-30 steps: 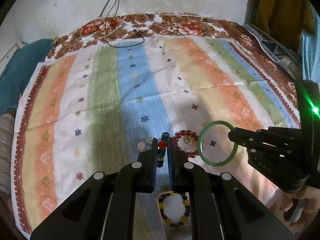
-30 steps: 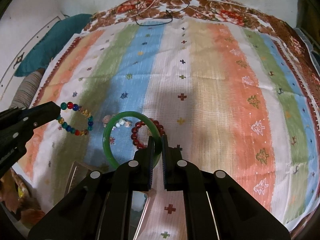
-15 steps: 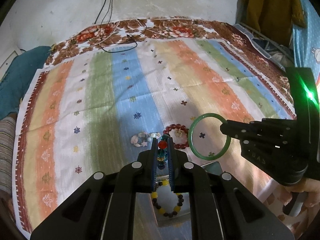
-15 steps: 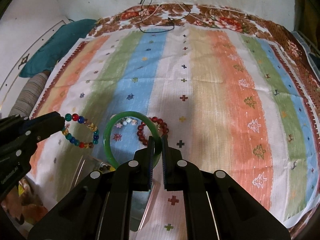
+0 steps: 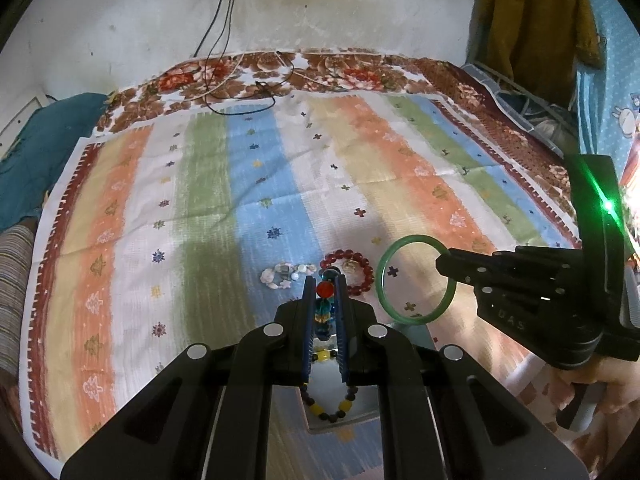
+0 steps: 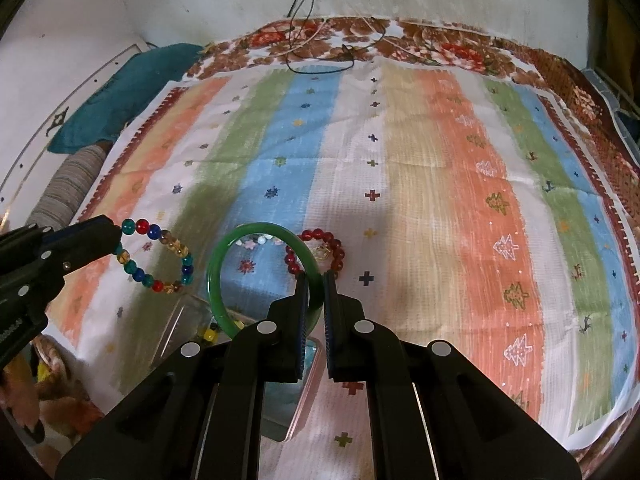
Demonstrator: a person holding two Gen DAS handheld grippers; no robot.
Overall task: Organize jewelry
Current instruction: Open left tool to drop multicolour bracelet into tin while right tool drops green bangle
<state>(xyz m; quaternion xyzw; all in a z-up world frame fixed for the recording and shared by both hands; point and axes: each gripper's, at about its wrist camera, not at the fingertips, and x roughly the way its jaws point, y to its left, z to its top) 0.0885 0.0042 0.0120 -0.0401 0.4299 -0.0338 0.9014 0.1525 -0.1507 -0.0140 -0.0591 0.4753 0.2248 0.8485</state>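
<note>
My left gripper [image 5: 325, 286] is shut on a multicoloured bead bracelet [image 5: 325, 306], which hangs as a ring in the right wrist view [image 6: 156, 258]. My right gripper [image 6: 315, 282] is shut on a green bangle [image 6: 224, 268], held upright above the cloth; it also shows in the left wrist view [image 5: 416, 280]. A dark red bead bracelet [image 5: 352, 266] and a shell bracelet [image 5: 282, 274] lie on the striped cloth just ahead. A clear box [image 5: 360, 412] below the grippers holds a yellow-and-dark bead bracelet [image 5: 330, 404].
The striped cloth [image 5: 280, 168] covers a bed against a white wall. Black cables [image 5: 240, 92] lie at its far edge. A teal pillow [image 5: 44, 148] sits at the left. A hand [image 5: 600, 384] holds the right gripper.
Both grippers have risen and pulled back with their bracelets held. The clear box has come further into view below them.
</note>
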